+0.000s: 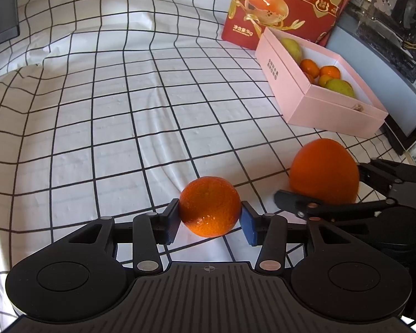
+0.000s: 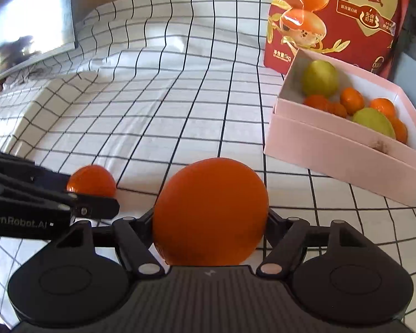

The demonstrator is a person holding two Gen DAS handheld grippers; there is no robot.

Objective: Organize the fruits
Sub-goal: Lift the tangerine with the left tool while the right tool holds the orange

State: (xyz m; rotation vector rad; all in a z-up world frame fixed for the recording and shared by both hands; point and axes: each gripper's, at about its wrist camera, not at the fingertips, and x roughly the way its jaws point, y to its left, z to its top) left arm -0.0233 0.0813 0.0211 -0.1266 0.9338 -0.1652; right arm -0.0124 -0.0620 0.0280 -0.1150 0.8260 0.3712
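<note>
Small mandarin [image 1: 209,206] pinched in left tongs [image 1: 209,219]; large orange [image 2: 210,212] in right tongs [image 2: 210,222].

Surface: a white cloth [image 1: 119,127] with a black grid covers the whole support, and it's rumpled, with folds and a raised hump toward the far left.
Pink box [image 1: 330,111]: sits open right on the cloth at the far right, holding small oranges and two green-yellow fruits.
Red bag [image 2: 335,19]: stands upright on the cloth just behind the pink box, printed with orange fruit.
Far left edge: a dark screen [image 2: 27,25] borders the cloth; whether it rests on the cloth can't be told.
</note>
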